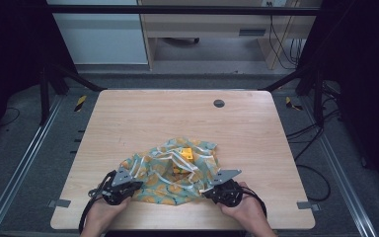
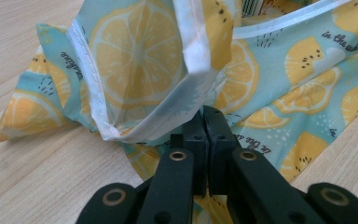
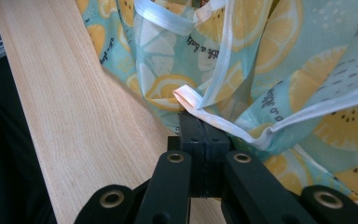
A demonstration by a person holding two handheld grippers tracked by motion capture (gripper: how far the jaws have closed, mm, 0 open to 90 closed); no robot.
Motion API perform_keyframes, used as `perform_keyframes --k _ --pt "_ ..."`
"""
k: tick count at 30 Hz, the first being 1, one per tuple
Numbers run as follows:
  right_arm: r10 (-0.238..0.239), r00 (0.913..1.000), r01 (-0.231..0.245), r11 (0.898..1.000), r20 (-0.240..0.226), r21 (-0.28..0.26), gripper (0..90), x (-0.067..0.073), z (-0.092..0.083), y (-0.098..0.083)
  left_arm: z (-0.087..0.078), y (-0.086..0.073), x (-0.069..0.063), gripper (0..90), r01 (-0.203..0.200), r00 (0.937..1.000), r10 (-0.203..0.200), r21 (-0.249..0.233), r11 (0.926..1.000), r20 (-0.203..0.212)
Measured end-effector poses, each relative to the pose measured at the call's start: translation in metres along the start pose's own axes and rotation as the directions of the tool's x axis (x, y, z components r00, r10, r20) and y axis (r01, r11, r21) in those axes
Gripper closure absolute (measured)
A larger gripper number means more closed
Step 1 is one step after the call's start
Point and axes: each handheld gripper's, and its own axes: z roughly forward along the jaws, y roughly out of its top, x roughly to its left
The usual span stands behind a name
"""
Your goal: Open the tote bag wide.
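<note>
2 grippers, both at table's 6 o'clock edge. Left gripper point(image 1: 120, 186) at approx 7 o'clock of the cloth bag point(image 1: 170, 173); in left gripper view point(image 2: 204, 122) jaws pressed together w/ white-trimmed hem pinched between them. Right gripper point(image 1: 223, 186) at approx 5 o'clock of bag; right gripper view point(image 3: 198, 127) shows jaws clamped on bag's white edge too. 2 hands: left hand point(image 1: 100, 211), right hand point(image 1: 246, 206), one per gripper. 1 bag, teal w/ lemon print, white straps, crumpled, lying on wood table point(image 1: 143, 113), near-center toward 6 o'clock. 1 yellow item point(image 1: 187, 154) sits in bag's opening, 12 o'clock side; can't tell what it is. 1 dark round plug point(image 1: 219, 103) in tabletop at about 1 o'clock, well apart from bag.
</note>
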Motion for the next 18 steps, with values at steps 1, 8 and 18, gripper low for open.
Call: perform_keyframes --k 1,8,18 --pt "0.002 1.0000 -0.002 1.000 0.002 0.001 90.0 -0.0002 -0.0001 -0.0001 0.0004 -0.0002 -0.0004 88.9 0.000 1.0000 0.000 0.001 1.0000 0.000" --pt "0.016 0.9998 -0.016 1.000 0.015 0.012 90.0 -0.0025 0.0028 -0.0014 0.0031 -0.0010 -0.0023 88.8 -0.002 1.0000 0.002 0.012 0.9999 0.000" --pt "0.013 0.9996 -0.014 0.999 0.024 0.036 89.7 -0.0050 0.0086 -0.0039 0.0036 -0.0007 -0.0050 88.2 -0.011 0.9999 0.011 0.012 0.9999 -0.008"
